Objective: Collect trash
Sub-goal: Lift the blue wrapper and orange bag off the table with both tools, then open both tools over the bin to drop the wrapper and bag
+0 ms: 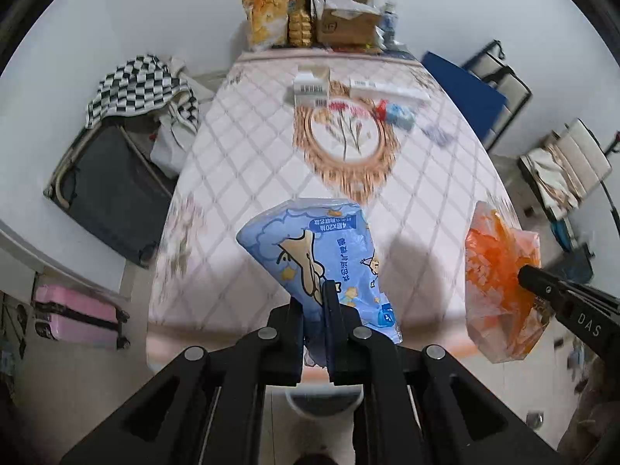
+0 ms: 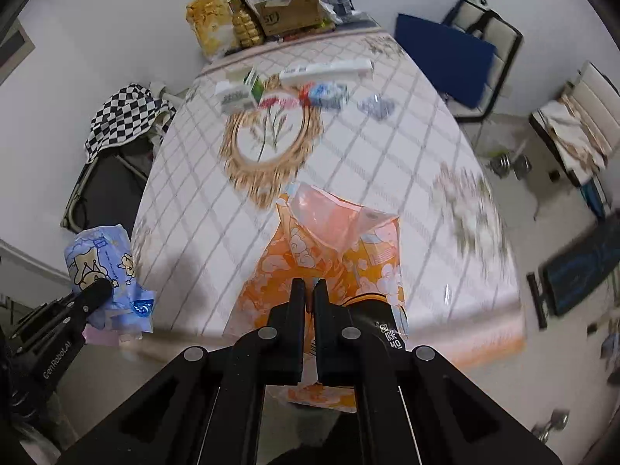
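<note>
My left gripper (image 1: 314, 290) is shut on a blue tissue wrapper (image 1: 310, 244) with cartoon prints and holds it above the near edge of the table (image 1: 240, 147). My right gripper (image 2: 309, 288) is shut on an orange plastic wrapper (image 2: 329, 255), also held above the near edge. Each wrapper shows in the other view, the orange one (image 1: 500, 279) at right and the blue one (image 2: 104, 259) at left. A white bin (image 1: 325, 403) shows below the left gripper. Small boxes (image 1: 312, 85), a long white box (image 1: 387, 89) and small blue-red wrappers (image 1: 399, 114) lie at the far side.
A cardboard box (image 1: 348, 21) and snack bags (image 1: 267, 15) stand at the table's far end. A black suitcase (image 1: 104, 190) with a checkered cloth (image 1: 135, 85) is on the left, a pink case (image 1: 77, 316) lower left. A blue board (image 1: 461, 89) and chairs (image 1: 569, 170) stand right.
</note>
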The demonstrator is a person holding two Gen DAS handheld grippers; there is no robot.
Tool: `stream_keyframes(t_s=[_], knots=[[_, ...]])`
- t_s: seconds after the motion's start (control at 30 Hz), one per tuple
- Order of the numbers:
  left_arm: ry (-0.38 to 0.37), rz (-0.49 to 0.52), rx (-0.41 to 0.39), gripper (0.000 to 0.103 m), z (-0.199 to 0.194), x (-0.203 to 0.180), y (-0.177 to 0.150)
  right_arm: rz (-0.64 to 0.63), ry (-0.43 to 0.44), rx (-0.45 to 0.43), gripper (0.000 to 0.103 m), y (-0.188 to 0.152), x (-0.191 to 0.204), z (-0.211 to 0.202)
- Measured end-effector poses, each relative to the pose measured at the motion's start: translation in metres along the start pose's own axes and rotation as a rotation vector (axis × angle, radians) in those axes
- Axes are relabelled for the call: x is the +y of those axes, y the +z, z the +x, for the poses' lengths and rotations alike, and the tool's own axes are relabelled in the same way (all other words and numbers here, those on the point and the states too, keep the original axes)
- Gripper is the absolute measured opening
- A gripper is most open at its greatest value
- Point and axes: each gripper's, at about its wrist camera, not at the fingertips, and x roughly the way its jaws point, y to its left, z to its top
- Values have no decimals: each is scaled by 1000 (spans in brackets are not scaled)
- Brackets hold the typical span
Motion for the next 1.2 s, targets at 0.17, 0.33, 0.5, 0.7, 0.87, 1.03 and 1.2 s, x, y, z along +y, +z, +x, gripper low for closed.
stream_keyframes(t_s=[0.17, 0.33, 0.5, 0.7, 0.87, 1.03, 1.2], knots=[[-49, -1, 123, 6, 5, 23, -75, 53, 42, 114, 4, -100, 11, -6], [-88, -43, 297, 6, 52, 32, -150, 74, 44, 285, 4, -192, 2, 26], [-125, -110, 453, 6, 143, 30, -208, 138, 44, 414, 4, -265, -26, 103], [-157, -196, 551, 6, 286, 30, -253, 223, 41, 461, 4, -322, -71, 240], [-181, -200, 571, 9, 378, 22, -277, 245, 56, 468, 4, -351, -99, 352], [-184, -215, 596, 35, 423, 24, -295, 243, 103, 490, 5, -369, -109, 433], [-140, -226, 586, 90, 419, 33, -303, 217, 140, 523, 29, -368, -100, 468]])
